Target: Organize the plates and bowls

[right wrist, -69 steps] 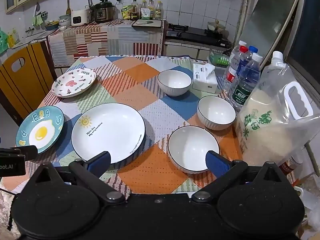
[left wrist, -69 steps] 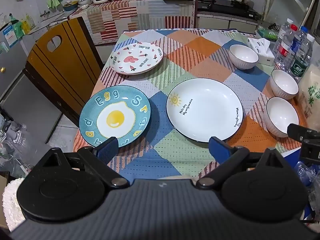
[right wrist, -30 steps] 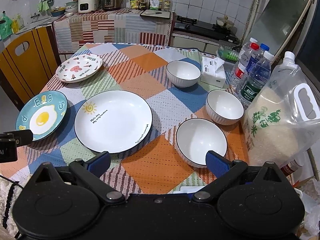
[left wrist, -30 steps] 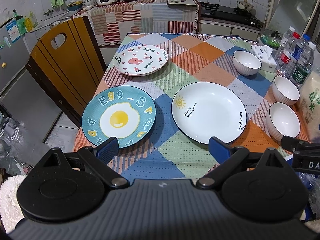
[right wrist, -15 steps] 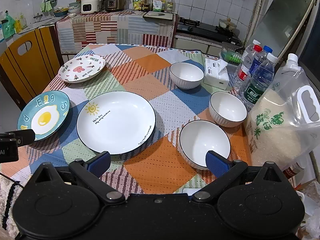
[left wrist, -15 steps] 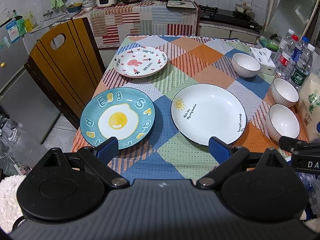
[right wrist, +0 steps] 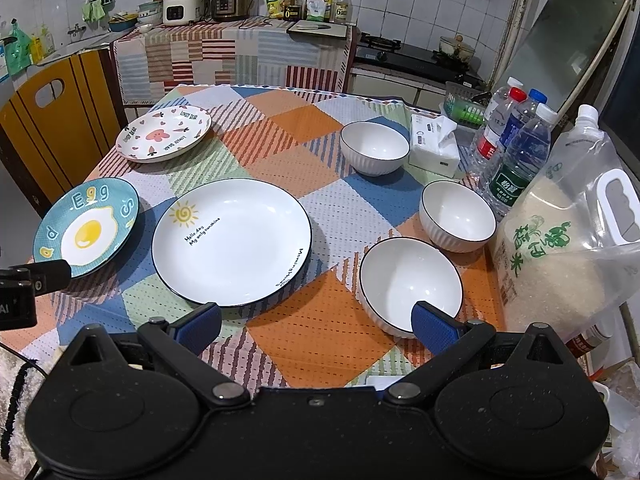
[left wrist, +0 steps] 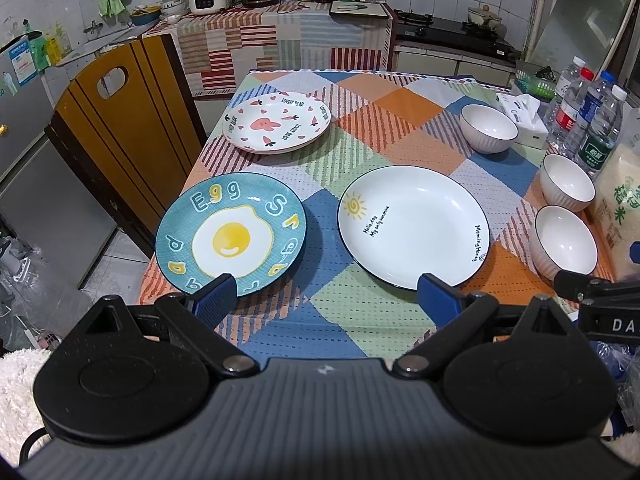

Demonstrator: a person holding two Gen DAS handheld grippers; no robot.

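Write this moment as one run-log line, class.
left hand-held gripper: open, empty | right hand-held gripper: open, empty | three round ceramic plates, three white ribbed bowls: unstacked on patchwork tablecloth

Home kitchen: stove (right wrist: 416,58), rice cooker (right wrist: 182,8).

At left centre of the frame, the blue plate (left wrist: 230,238) reads "Egg". The large white plate (left wrist: 412,226) carries "Hello day My only sunshine" and "Morning Honey". The pink-patterned plate (left wrist: 277,121), further up, says "LOVELY DEAR". Green characters on the rice bag (right wrist: 560,248) at right are unreadable.
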